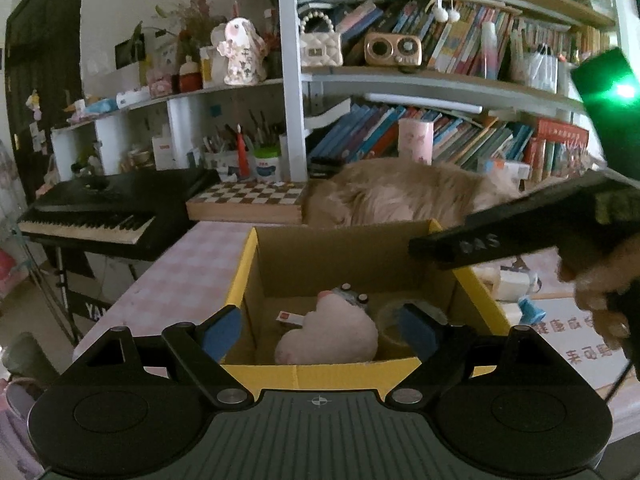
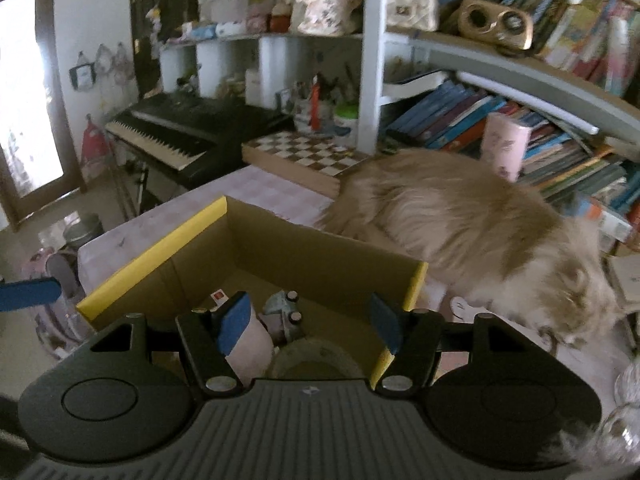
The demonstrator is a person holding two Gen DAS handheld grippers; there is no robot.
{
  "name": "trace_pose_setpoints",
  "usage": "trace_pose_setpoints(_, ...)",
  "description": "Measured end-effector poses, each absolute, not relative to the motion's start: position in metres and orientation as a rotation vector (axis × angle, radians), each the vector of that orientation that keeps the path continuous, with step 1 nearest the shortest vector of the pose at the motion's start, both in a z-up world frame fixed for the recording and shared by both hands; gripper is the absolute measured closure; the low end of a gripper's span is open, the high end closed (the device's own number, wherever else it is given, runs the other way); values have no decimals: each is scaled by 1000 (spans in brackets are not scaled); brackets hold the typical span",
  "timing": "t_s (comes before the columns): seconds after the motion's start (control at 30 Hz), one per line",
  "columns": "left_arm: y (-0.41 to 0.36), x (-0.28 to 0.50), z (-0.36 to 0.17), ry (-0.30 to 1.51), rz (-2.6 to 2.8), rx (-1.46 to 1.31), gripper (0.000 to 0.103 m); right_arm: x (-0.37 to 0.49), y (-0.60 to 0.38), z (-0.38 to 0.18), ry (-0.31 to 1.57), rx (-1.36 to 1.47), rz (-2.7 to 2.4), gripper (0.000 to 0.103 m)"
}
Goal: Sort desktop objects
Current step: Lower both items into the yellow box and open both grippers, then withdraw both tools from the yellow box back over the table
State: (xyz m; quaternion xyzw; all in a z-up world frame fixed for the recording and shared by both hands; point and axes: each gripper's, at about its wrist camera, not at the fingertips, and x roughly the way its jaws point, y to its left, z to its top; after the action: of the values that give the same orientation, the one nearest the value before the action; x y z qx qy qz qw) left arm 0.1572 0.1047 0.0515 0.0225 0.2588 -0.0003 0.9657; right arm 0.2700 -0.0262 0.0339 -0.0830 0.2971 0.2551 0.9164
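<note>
An open cardboard box with yellow flaps (image 1: 244, 276) (image 2: 152, 256) stands on the pink checked table. Inside lie a pink plush heart (image 1: 332, 336) (image 2: 250, 350), a small toy car (image 1: 352, 298) (image 2: 282, 310), a roll of clear tape (image 1: 390, 320) (image 2: 316, 356) and a small white card with a red mark (image 1: 289, 317) (image 2: 219, 296). My left gripper (image 1: 320, 330) is open and empty, its fingers astride the box's near wall. My right gripper (image 2: 310, 320) is open and empty above the box; its black body shows in the left wrist view (image 1: 520, 228).
A fluffy tan cat (image 1: 408, 196) (image 2: 472, 232) lies right behind and beside the box. A chessboard (image 1: 248, 200) (image 2: 304, 156), a keyboard piano (image 1: 108, 208) (image 2: 188, 128) and crowded bookshelves (image 1: 440, 128) stand behind. A white printed sheet (image 1: 568, 344) and a glass object (image 2: 624, 408) lie at right.
</note>
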Motion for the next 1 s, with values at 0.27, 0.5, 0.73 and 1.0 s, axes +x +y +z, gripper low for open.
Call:
trace_pose_setpoints(0.27, 107, 130, 62, 487, -28, 40, 14, 224, -47, 37, 591, -116, 464, 39)
trace_pose_setpoints(0.5, 110, 107, 64, 482, -42, 48, 14, 185, -58, 34, 588, -75, 417, 39)
trace_pose_setpoints(0.73, 115, 82, 59, 489, -28, 29, 14, 146, -64, 23, 592, -34, 360, 39)
trace_pose_setpoints(1.0, 118, 56, 50, 510, -24, 9, 14, 102, -72, 2, 635, -5, 302, 39)
